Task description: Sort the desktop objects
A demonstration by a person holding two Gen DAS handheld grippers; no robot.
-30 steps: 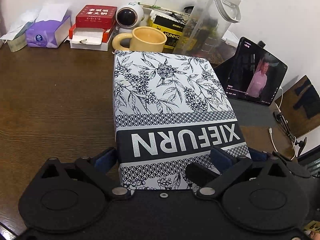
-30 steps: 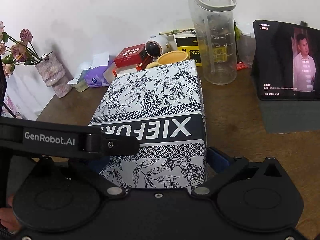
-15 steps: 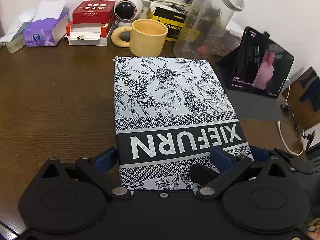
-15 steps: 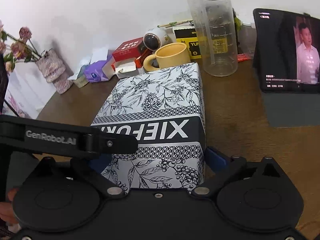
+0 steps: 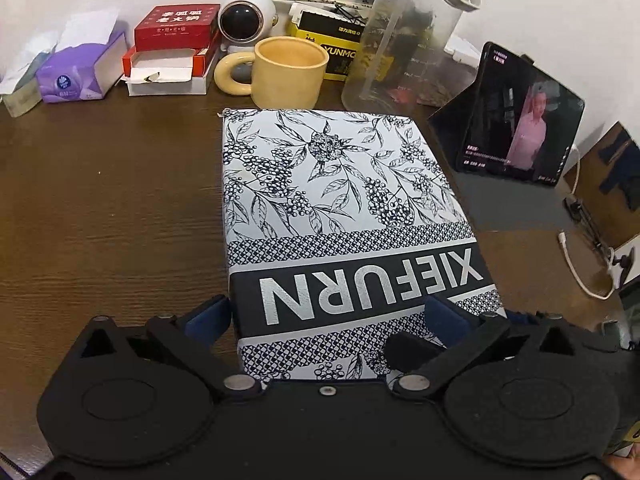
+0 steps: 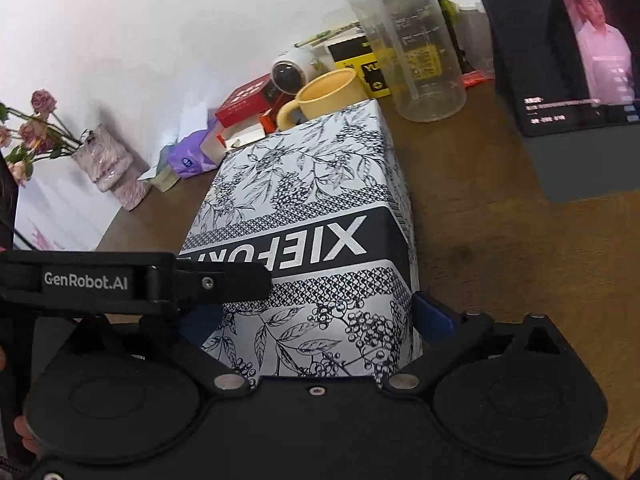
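A large black-and-white floral box (image 5: 336, 200) (image 6: 316, 184) marked XIEFURN lies on the brown desk (image 5: 112, 216). My right gripper (image 6: 316, 320) is clamped across its near end, with one pad (image 6: 432, 316) against the right side and the other half hidden at the left side. My left gripper (image 5: 326, 316) has its jaws spread wide over the same end. Its left pad (image 5: 208, 316) touches the box's left side. Its right finger (image 5: 448, 318) lies on the box top and also shows in the right wrist view (image 6: 224, 280).
Behind the box stand a yellow mug (image 5: 286, 72), a clear pitcher (image 5: 404, 40), a yellow-black box (image 5: 332, 36), a small white round camera (image 5: 246, 20), red boxes (image 5: 172, 40) and a purple tissue pack (image 5: 76, 72). A tablet (image 5: 520, 136) plays at the right. A vase of flowers (image 6: 104, 160) is far left.
Both grippers and the box have drawn back and up from the mug, whose base now shows. The hold on the box looks the same.
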